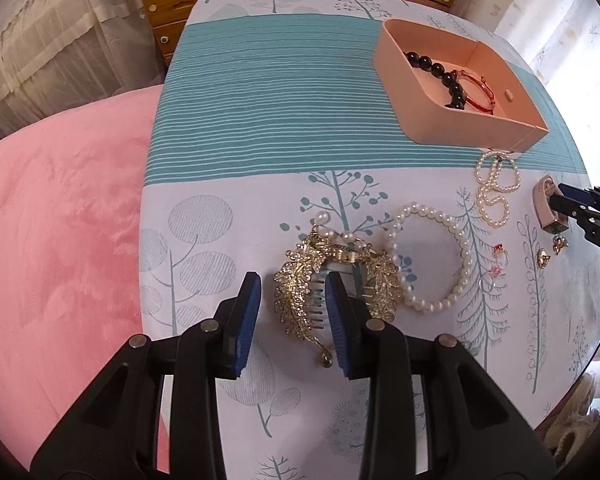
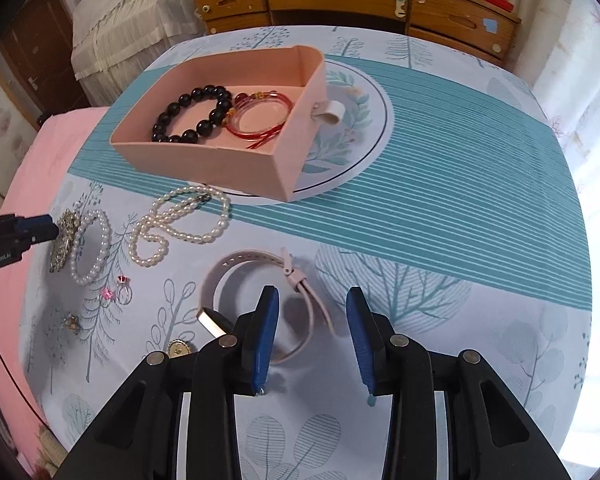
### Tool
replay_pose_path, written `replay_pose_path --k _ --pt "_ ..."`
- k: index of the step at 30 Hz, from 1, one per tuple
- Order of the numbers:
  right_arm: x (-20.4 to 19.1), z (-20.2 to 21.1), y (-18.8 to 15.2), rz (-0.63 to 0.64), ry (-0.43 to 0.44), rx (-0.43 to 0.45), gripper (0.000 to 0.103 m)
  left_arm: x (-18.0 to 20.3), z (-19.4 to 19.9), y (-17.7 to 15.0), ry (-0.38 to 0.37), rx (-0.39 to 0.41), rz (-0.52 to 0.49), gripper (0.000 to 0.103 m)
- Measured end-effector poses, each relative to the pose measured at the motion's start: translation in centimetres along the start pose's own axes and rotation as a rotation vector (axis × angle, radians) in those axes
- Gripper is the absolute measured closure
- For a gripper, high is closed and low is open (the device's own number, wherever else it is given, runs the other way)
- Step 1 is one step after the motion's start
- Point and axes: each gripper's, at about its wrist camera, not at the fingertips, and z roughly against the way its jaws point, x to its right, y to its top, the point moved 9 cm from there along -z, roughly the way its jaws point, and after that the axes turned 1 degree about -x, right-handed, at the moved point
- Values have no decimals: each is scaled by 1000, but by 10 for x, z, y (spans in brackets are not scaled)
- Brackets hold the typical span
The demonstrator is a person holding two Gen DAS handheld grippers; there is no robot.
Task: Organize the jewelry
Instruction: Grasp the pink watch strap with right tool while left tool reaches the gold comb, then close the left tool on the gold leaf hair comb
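Note:
A pink box [image 1: 416, 120] [image 2: 204, 160] holds a black bead bracelet [image 2: 192, 114] and a red string bracelet [image 2: 260, 116]. My left gripper [image 1: 294, 288] is open, its jaws on either side of the left leaf of a gold hair comb [image 1: 304, 292]. A round pearl bracelet [image 1: 432, 260] [image 2: 94, 248] and a looped pearl string [image 1: 496, 188] [image 2: 180, 224] lie nearby. My right gripper [image 2: 314, 304] is open over a pink watch [image 2: 268, 300], its left finger [image 2: 266, 320] inside the strap loop. It shows in the left wrist view [image 1: 568, 204] too.
Two small rings [image 2: 116, 292] [image 1: 496, 264] and gold earrings [image 1: 548, 252] [image 2: 178, 347] lie on the patterned tablecloth [image 2: 460, 200]. A pink blanket [image 1: 60, 240] lies left of the table. A wooden dresser [image 2: 340, 0] stands behind.

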Motion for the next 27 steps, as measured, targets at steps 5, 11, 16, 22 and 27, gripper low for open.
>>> replay_pose_path --k 5,11,16,22,27 --pt "-6 -4 0 23 -14 -3 86 10 9 2 -25 13 -28 73" --pt "-12 -4 -3 44 -26 1 93 46 26 -16 -69 42 -133 73" --pt "-15 -2 -6 32 -9 2 94 64 17 -24 -57 20 -178 73" --pt "-15 4 -13 22 7 6 94 68 5 -23 -58 -2 -158 73" --pt "-12 7 -17 5 24 8 94 64 1 -22 -46 -7 -175 73"
